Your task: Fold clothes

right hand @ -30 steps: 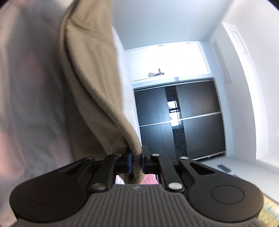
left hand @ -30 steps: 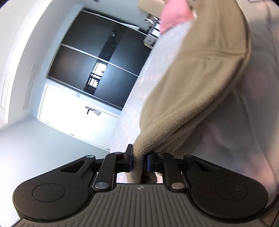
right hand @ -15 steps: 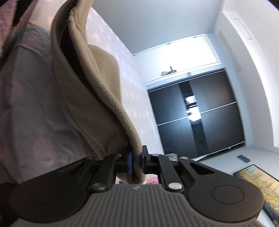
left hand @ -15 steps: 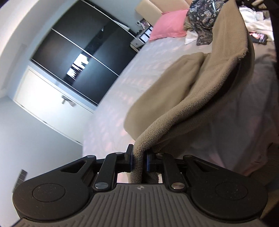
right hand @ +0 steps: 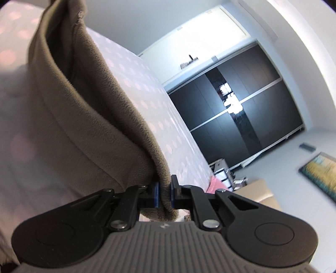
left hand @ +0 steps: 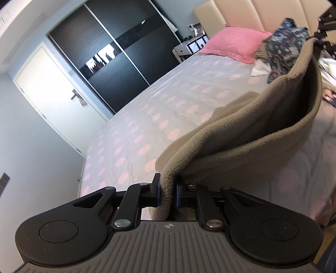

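A tan fleece garment (left hand: 241,134) hangs stretched between both grippers above the bed. My left gripper (left hand: 167,192) is shut on one edge of the fleece, which curves away to the upper right. In the right wrist view the same tan fleece (right hand: 88,117) rises to the upper left, and my right gripper (right hand: 164,194) is shut on its other edge. The lower part of the garment still trails onto the bedspread (left hand: 151,117), white with pink dots.
A pink pillow (left hand: 235,45) and a dark patterned pile of clothes (left hand: 283,48) lie near the beige headboard (left hand: 241,12). A dark sliding wardrobe (left hand: 109,52) and a white door (left hand: 54,88) stand beyond the bed. A bedside shelf (left hand: 190,48) sits by the pillow.
Both grippers have risen with the fleece and rolled; the views now look across the bed, with the pillow and headboard in sight. The grips have not altered.
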Action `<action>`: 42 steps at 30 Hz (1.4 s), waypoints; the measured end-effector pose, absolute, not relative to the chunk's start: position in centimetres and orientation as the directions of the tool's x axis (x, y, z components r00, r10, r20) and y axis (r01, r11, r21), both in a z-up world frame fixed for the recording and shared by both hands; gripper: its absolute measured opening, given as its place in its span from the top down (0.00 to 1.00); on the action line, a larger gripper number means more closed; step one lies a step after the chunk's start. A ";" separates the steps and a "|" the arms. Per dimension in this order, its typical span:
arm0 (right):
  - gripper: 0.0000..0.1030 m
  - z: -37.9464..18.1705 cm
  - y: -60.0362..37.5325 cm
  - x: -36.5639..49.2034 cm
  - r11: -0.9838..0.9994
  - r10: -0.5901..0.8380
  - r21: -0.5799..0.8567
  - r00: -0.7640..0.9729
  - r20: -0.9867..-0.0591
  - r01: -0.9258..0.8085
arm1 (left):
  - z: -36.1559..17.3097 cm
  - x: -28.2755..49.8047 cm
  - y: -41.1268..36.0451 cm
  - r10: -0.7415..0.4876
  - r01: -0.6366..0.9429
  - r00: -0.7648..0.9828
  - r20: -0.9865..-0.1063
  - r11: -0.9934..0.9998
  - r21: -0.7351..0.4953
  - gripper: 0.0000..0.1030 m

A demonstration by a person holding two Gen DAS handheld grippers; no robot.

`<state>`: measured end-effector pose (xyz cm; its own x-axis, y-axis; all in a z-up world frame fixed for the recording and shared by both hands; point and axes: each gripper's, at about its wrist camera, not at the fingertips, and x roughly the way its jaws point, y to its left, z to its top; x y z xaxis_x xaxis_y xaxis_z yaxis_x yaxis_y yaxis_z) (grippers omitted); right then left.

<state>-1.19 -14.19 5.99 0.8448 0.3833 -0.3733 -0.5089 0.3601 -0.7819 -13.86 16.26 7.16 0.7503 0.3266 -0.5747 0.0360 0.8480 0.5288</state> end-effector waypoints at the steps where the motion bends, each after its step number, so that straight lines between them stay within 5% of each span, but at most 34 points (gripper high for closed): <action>1: 0.89 6.1 -13.5 -0.4 0.379 0.379 -0.766 0.842 -0.383 -0.519 | 7.4 -12.6 16.9 0.327 0.035 0.744 -0.582 0.852 0.523 0.89; 10: 0.89 5.0 -7.5 10.3 0.494 0.344 -0.644 0.812 -0.472 -0.584 | 6.6 -0.5 22.9 0.347 0.008 0.675 -0.651 0.879 0.476 0.89; 22: 0.88 -3.5 -0.5 24.7 0.519 0.273 -0.498 0.687 -0.674 -0.695 | -2.7 12.1 30.1 0.304 0.007 0.543 -0.783 0.930 0.367 0.85; 26: 0.68 -4.1 -0.2 27.6 0.615 0.274 -0.416 0.676 -0.684 -0.670 | -3.1 12.5 31.8 0.256 -0.013 0.552 -0.794 0.954 0.298 0.79; 28: 0.68 -3.6 -0.7 29.3 0.676 0.291 -0.329 0.650 -0.702 -0.659 | -2.6 12.2 32.4 0.227 -0.012 0.565 -0.793 0.963 0.268 0.76; 32: 0.64 -3.2 -3.4 28.9 0.762 0.337 -0.180 0.618 -0.710 -0.622 | 0.0 10.7 34.0 0.194 -0.091 0.633 -0.749 0.980 0.178 0.41; 39: 0.40 -3.2 -7.0 27.1 0.805 0.445 0.039 0.561 -0.698 -0.591 | 1.0 7.3 35.1 0.156 -0.111 0.668 -0.728 0.988 0.109 0.37; 42: 0.39 -3.9 -7.4 26.3 0.792 0.461 0.052 0.540 -0.704 -0.608 | -0.8 6.6 35.6 0.152 -0.125 0.664 -0.732 0.988 0.093 0.37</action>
<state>26.31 -7.36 -3.87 0.5404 0.4607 -0.7040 -0.6076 0.7925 0.0522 6.56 35.58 -0.77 0.6635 0.1524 -0.7325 -0.1247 0.9879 0.0926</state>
